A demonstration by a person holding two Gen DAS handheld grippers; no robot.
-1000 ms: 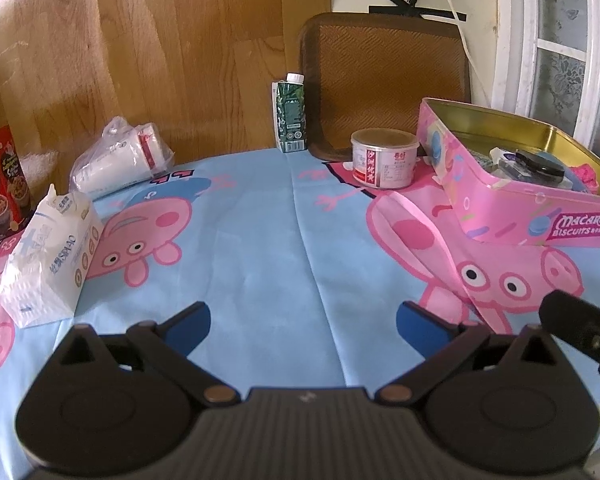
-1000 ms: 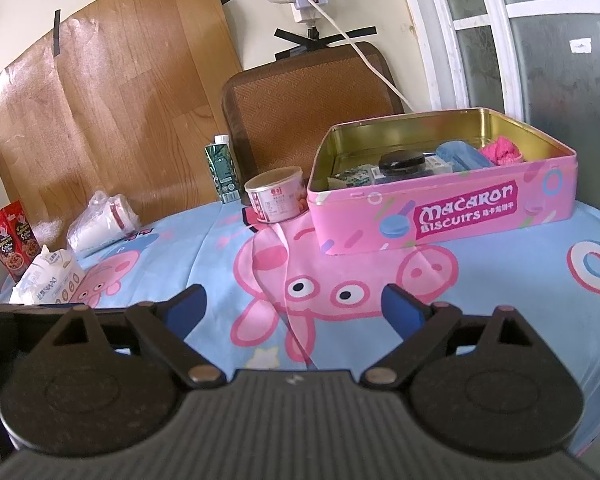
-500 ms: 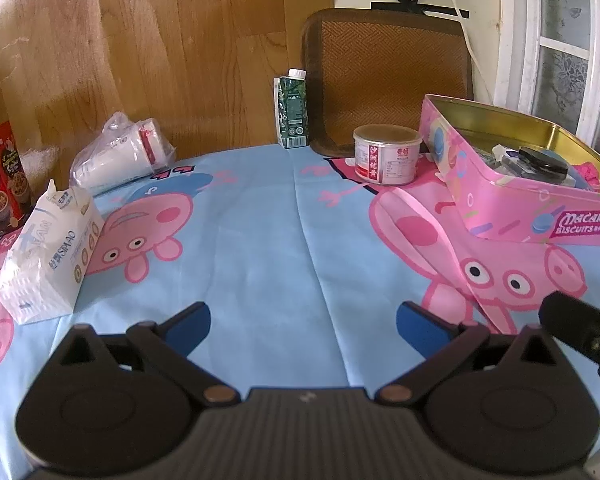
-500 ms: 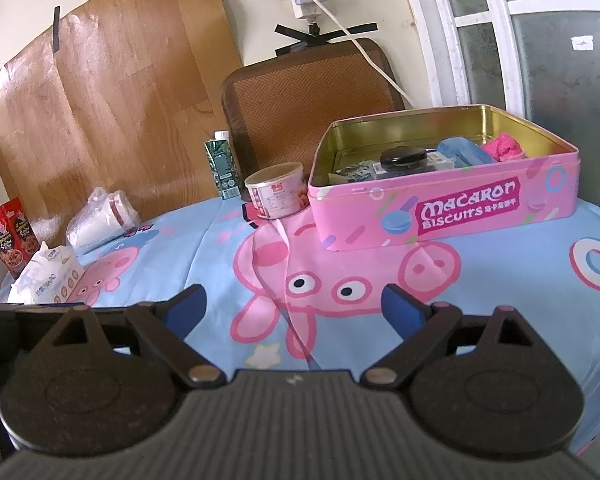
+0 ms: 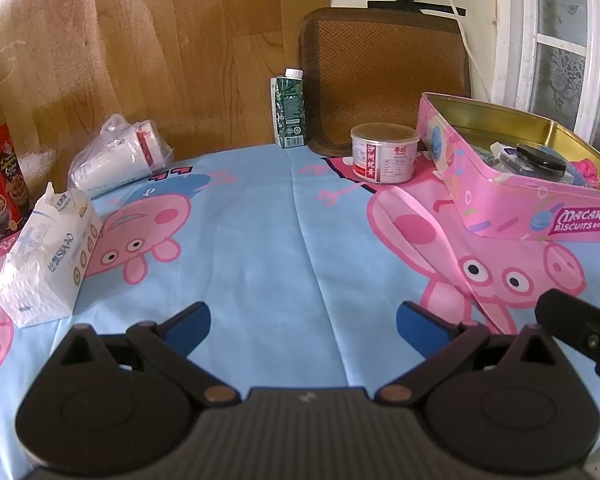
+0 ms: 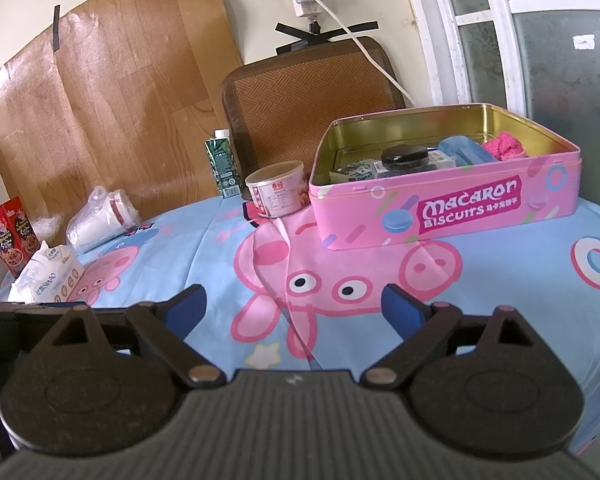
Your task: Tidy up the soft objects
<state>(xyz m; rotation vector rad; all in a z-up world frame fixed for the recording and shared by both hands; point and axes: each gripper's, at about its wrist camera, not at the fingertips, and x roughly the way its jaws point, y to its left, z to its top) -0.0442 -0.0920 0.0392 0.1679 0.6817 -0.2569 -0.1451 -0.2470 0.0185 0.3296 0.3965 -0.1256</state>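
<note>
We held the left gripper [image 5: 303, 322] and right gripper [image 6: 291, 306] spread wide, empty, above the cartoon-pig tablecloth [image 5: 260, 240]. One crinkly tissue pack [image 5: 48, 252] lay far left of the rectangular pink tin [image 6: 444, 204], well ahead of the left gripper; one fuzzy pink cloth [image 6: 503, 147] sat inside it.

We count one pink biscuit tin [image 6: 440, 216], one short can [image 6: 278, 194], one green drink carton [image 6: 223, 170], one bagged stack of paper cups [image 5: 118, 156], one tissue pack [image 5: 50, 258], two red snack boxes [image 5: 2, 184], one pink fuzzy item [image 6: 504, 149] in the tin.
</note>
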